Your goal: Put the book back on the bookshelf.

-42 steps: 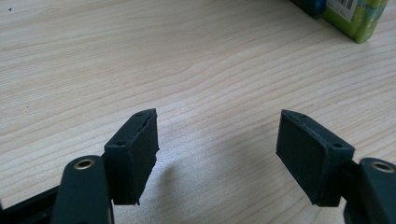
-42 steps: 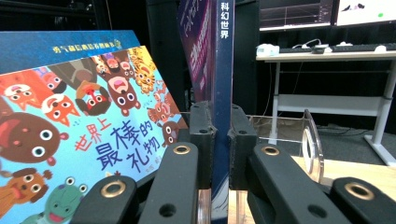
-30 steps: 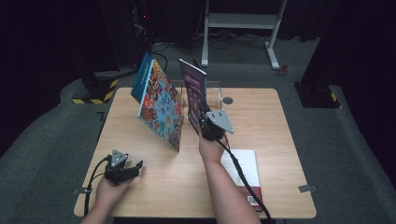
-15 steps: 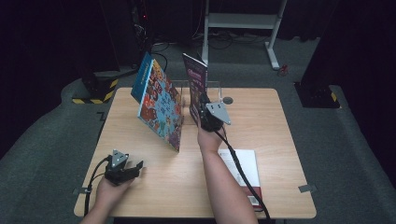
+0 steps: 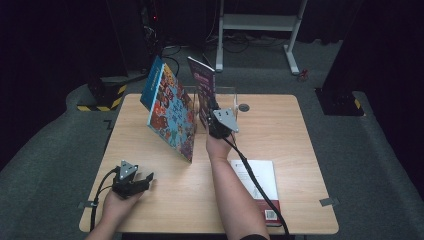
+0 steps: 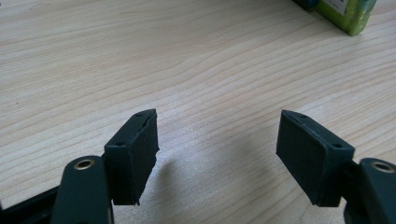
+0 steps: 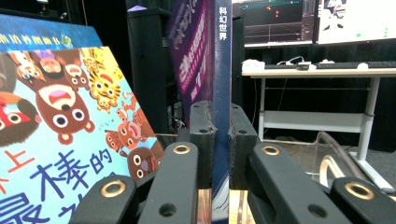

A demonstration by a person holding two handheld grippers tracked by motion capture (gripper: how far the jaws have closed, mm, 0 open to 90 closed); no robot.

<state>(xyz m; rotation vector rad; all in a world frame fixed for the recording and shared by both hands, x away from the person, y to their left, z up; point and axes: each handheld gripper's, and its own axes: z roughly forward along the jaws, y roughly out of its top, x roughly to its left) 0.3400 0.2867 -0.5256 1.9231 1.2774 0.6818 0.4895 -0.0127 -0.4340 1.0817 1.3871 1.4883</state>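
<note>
Near edge of the wooden table [image 5: 280, 125], left side: left gripper [image 5: 142, 179] rests in the hand low over the boards, jaws spread wide with only bare wood between them; in the left gripper view both pads [image 6: 135, 154] stand apart over the grain, and the corner of a green book [image 6: 348, 11] shows at the far edge.

Near edge, right side: a white book with a red foot [image 5: 260, 187] lies flat, the right forearm and cable passing over it.

Mid table: right gripper [image 5: 212, 125] is clamped on the spine edge of the purple book [image 5: 202, 87]. In the right gripper view the pads press either side of the dark blue spine [image 7: 222, 93], which carries white characters. Cover is purple-magenta with pale lettering. The book stands upright, long axis vertical, spine toward the person, covers facing left and right.

Just left of it: the picture book [image 5: 170, 112], bright blue with cartoon bears and tigers, leans tilted, top edge away from the person.

Behind both: a clear acrylic stand [image 5: 227, 97], touching or not I cannot tell.
</note>
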